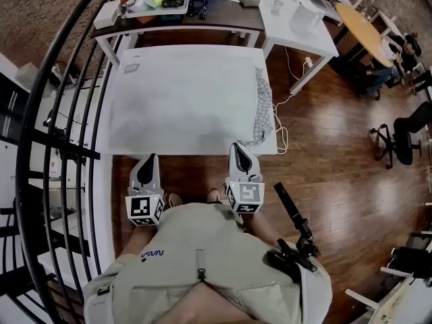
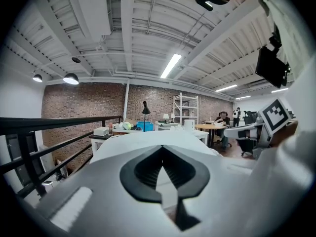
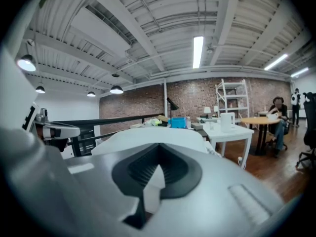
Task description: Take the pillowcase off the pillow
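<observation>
A big white pillow [image 1: 189,100] covers the table in front of me, with a small label near its far left corner. A grey checked cloth [image 1: 263,110] lies along its right edge and hangs down there. My left gripper [image 1: 151,158] hovers just short of the pillow's near edge, shut and empty; its own view shows the closed jaws [image 2: 162,148] with the pillow [image 2: 148,139] beyond. My right gripper [image 1: 238,146] reaches over the near edge beside the cloth's lower end, also shut with nothing between its jaws [image 3: 159,147].
A black railing [image 1: 61,113] runs along the left. Behind the pillow stand a dark desk [image 1: 216,20] with clutter and a white table [image 1: 297,25]. Farther right a person [image 1: 388,66] sits at a round wooden table [image 1: 364,25]. An office chair [image 1: 405,137] stands on the wooden floor.
</observation>
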Motion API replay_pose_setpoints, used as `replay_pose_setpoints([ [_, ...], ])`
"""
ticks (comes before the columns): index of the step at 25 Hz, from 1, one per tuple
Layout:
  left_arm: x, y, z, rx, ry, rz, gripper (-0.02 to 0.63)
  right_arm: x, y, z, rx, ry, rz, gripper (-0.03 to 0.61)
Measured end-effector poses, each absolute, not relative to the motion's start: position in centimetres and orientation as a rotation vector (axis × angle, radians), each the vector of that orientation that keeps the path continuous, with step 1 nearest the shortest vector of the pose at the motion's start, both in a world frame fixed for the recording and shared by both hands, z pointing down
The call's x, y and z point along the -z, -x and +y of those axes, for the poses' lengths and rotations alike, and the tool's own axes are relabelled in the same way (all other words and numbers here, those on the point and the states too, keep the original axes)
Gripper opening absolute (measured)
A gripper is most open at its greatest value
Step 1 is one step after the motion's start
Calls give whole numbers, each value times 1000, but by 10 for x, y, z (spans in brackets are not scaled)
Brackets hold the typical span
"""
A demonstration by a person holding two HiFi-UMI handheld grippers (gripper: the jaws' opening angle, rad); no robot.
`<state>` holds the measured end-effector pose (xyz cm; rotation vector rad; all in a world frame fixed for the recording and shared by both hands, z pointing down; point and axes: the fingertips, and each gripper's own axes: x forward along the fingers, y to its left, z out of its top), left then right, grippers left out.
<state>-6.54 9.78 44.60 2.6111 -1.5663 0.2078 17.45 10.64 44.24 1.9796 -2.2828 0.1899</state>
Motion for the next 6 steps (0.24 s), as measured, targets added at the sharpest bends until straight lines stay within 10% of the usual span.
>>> replay_pose_setpoints([
  [6,-447,74,96,-209,-2619,-1550,5,-443,-170,108,-196,-1997,-2260,0],
])
